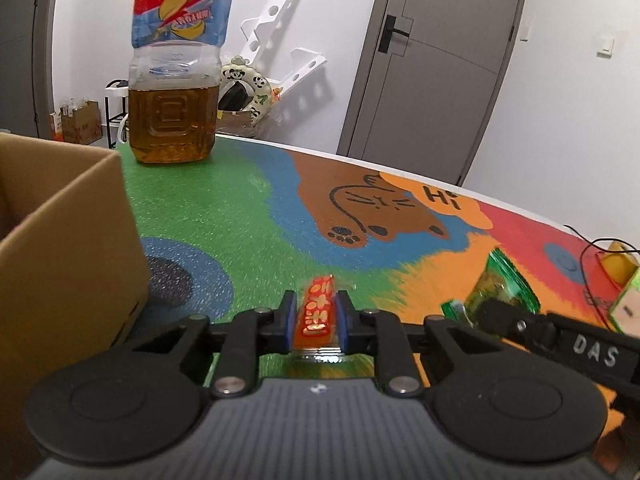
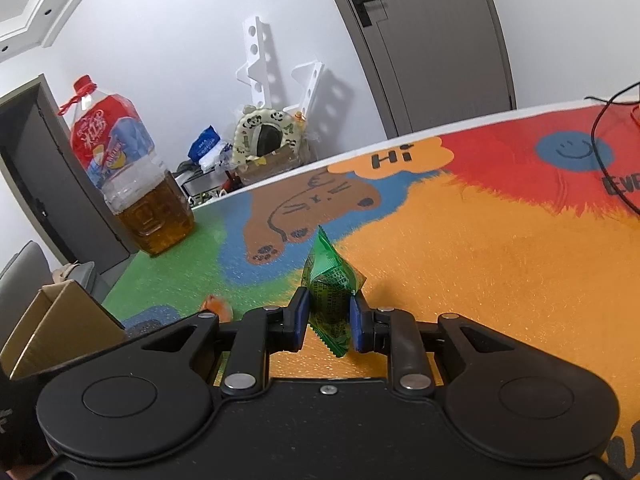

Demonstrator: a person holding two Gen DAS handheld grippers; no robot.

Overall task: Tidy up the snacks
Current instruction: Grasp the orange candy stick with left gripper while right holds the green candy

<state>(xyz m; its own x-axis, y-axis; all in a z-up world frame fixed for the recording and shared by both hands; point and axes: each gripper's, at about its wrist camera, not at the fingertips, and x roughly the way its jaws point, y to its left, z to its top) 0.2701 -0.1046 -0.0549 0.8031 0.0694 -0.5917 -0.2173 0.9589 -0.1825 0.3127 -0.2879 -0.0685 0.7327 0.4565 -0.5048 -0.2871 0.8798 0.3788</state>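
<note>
My left gripper (image 1: 316,322) is shut on a red-orange snack packet (image 1: 318,312) and holds it just above the colourful mat. My right gripper (image 2: 330,316) is shut on a green snack packet (image 2: 329,280), also above the mat. In the left wrist view the green packet (image 1: 502,288) and the right gripper's fingers (image 1: 516,320) show at the right. In the right wrist view the red-orange packet (image 2: 218,306) peeks out at the lower left. An open cardboard box (image 1: 60,216) stands at the left and also shows in the right wrist view (image 2: 60,328).
A large bottle of iced tea (image 1: 176,80) stands at the mat's far left corner; it shows in the right wrist view (image 2: 128,180) too. Black cables (image 2: 608,140) and a yellow object (image 1: 620,264) lie at the right. The table edge (image 1: 360,160) runs along the back.
</note>
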